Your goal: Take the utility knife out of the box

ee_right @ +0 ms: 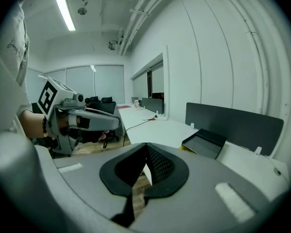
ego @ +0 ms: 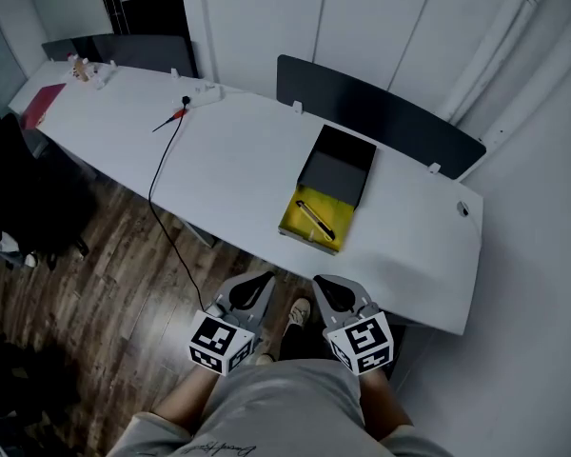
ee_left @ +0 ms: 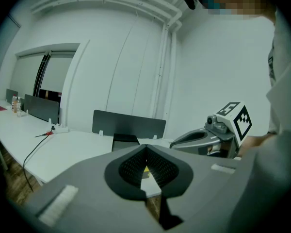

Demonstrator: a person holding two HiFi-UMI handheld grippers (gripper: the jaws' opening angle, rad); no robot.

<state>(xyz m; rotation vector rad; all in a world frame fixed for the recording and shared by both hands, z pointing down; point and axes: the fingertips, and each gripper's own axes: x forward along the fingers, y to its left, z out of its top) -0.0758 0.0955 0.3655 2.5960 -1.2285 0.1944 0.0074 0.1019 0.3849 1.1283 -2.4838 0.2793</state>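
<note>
Jaws on both units are pressed together, with nothing between them. The left hand-held gripper (ego: 252,288) and right hand-held gripper (ego: 331,290) sit side by side at the person's waist, short of the bench (ego: 219,169) edge. The utility knife (ego: 315,219) lies inside the open box (ego: 335,171) on its yellow lining, well apart from both. Assessment: nothing accomplished yet; approach, grasp and removal are all outstanding.

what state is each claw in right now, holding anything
Left claw: closed, holding nothing.
Right claw: closed, holding nothing.
</note>
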